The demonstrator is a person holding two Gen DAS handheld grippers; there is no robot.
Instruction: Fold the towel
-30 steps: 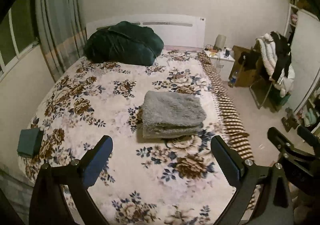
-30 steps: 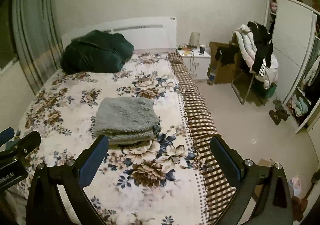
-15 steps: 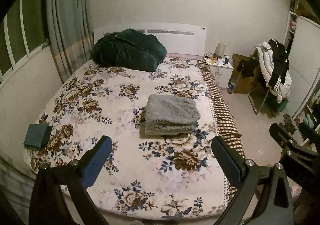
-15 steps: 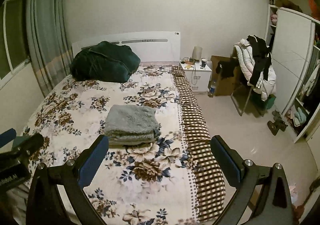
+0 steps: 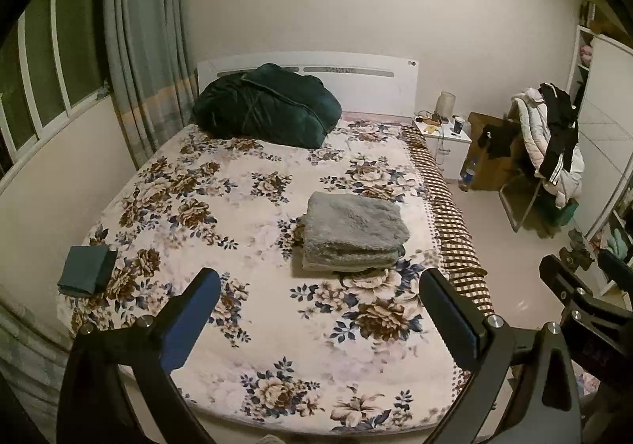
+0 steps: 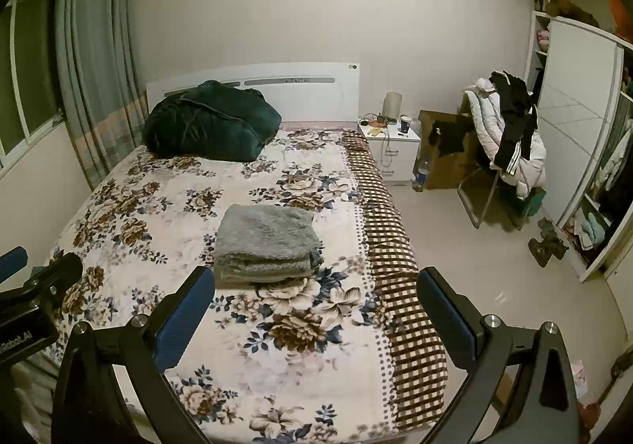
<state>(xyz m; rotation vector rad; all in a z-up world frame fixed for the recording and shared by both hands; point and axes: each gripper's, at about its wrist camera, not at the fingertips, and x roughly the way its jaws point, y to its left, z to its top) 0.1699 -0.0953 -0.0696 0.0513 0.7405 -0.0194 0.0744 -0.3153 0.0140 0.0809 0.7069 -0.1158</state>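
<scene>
Straight ahead, a bed with a cream floral bedspread fills most of both wrist views. On it, right of centre and near the checked brown border, lies a grey fluffy towel, already folded into a thick, neat rectangle with its layered edges facing the cameras. Neither tool touches it. The left gripper is held above the foot of the bed, its two blue-padded fingers spread wide apart with nothing between them. The right gripper is likewise spread wide and empty, with the towel showing beyond its left finger. At the headboard rests a bulky dark green quilt. A small dark green folded cloth sits at the bed's left edge. A white nightstand and a chair piled with clothes stand to the right.
</scene>
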